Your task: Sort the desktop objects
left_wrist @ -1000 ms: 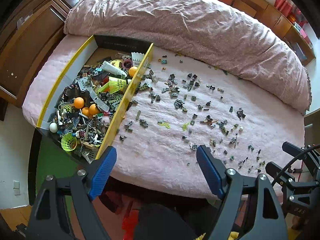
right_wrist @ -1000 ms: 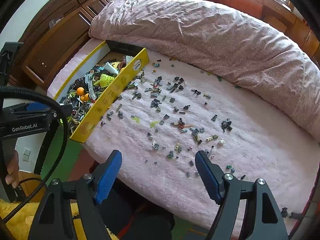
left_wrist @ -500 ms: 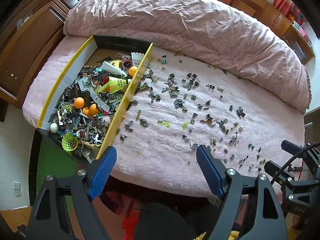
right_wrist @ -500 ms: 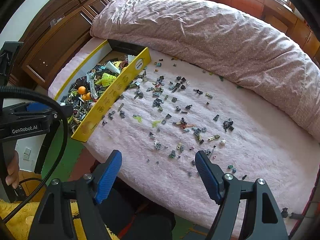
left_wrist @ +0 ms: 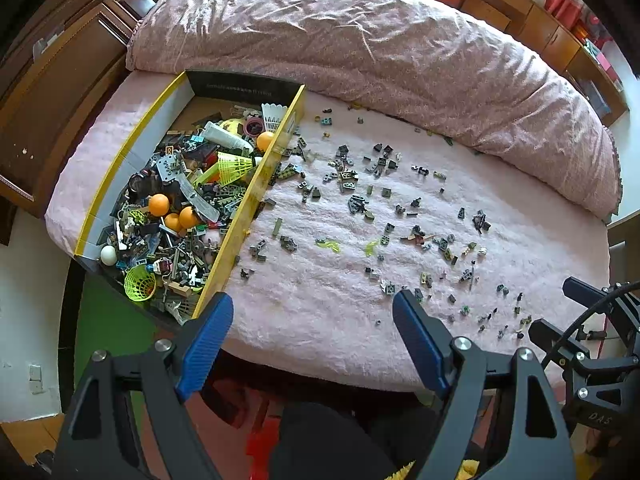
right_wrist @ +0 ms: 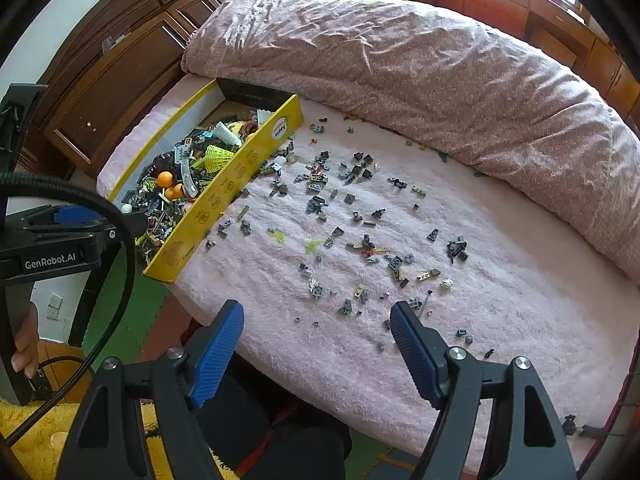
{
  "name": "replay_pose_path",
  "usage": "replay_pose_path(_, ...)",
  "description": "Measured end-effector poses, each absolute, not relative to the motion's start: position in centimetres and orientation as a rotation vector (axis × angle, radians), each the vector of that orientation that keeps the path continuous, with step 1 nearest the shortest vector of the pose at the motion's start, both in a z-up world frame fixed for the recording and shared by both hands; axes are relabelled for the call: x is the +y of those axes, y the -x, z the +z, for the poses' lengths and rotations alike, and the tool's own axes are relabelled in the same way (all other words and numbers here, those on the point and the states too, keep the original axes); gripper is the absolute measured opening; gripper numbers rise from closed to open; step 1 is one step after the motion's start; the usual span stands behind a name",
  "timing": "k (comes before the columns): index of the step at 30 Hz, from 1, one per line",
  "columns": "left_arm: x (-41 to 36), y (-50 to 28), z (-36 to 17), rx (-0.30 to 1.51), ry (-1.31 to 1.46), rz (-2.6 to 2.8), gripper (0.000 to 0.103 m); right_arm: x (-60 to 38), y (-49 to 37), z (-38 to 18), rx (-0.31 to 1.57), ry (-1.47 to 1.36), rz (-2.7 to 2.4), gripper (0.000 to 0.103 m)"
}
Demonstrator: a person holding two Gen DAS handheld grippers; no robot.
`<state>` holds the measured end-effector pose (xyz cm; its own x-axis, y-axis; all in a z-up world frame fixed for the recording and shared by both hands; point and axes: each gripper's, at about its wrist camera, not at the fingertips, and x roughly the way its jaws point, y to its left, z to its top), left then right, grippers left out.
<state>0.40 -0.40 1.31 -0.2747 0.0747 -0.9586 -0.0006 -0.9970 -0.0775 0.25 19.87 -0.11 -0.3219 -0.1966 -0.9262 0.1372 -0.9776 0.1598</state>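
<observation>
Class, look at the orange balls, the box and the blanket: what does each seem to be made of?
Orange balls: probably smooth matte plastic, evenly coloured, like table-tennis balls.
Box: likely printed cardboard, with thin, flat yellow walls bearing printed emblems.
Blanket: soft fleece or plush, by its fuzzy pink pile.

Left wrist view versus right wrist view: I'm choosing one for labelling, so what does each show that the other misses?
Only the left wrist view shows the white ball and green basket at the box's near end. Only the right wrist view shows the round printed labels on the box's yellow outer wall, and a hand. Both show the yellow box, scattered small bricks, orange balls and quilt.
</observation>
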Motion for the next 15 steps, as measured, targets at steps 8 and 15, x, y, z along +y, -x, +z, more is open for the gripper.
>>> replay_pose_path(8, -0.42, -0.32, 1.30, -0.095, 1.865, 2.464, 0.083, 19.82, -0.30, 0.02, -0.077, -1.692, -2.394, 0.078)
replay_pose_path(15, -0.45, -0.32, 1.28, -0.094, 1.868, 2.461, 0.083, 19.82, -0.26, 0.02, -0.074, -1.692, -2.391, 0.078)
